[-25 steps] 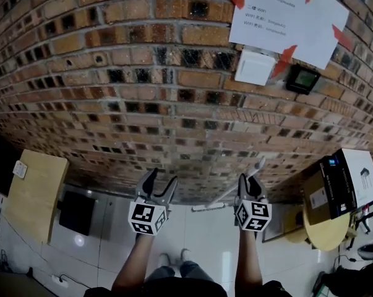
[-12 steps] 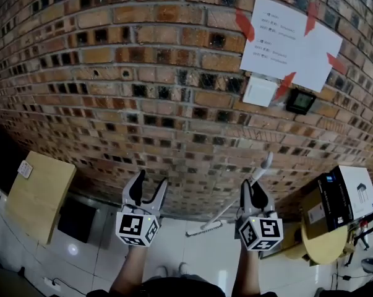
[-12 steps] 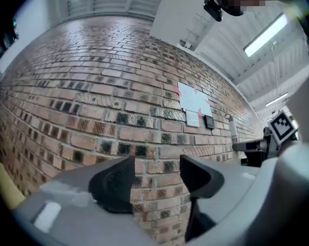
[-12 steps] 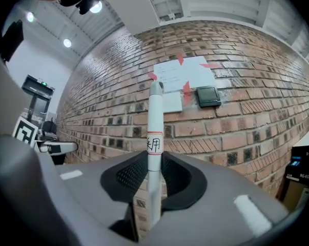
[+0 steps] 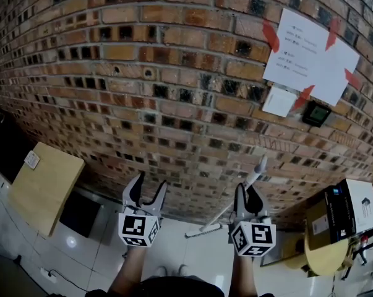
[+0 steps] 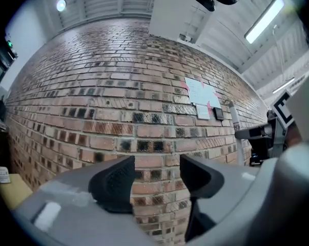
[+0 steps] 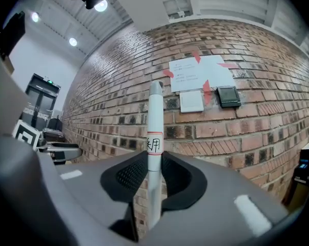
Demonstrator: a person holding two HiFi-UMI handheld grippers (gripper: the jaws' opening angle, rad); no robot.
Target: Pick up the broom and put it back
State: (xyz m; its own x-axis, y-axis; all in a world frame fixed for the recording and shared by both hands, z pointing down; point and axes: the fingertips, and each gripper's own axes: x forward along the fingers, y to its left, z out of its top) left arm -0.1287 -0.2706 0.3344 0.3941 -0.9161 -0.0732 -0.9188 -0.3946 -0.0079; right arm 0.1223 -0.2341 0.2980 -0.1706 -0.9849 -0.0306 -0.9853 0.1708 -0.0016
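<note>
The broom's pale grey handle stands nearly upright between the pads of my right gripper, which is shut on it just below a red-edged label. In the head view the handle sticks up past my right gripper and slants down-left to the broom head, which hangs above the white floor. My left gripper is level beside it, open and holding nothing. Its jaws face the brick wall, and the handle shows at the far right of that view.
A brick wall fills the front. It carries a taped paper sheet, a white box and a black device. A wooden table stands at the left. A cardboard box sits on a round table at the right.
Both grippers have risen in front of the wall, and the right one has carried the broom up with it. The left gripper stays open and empty.
</note>
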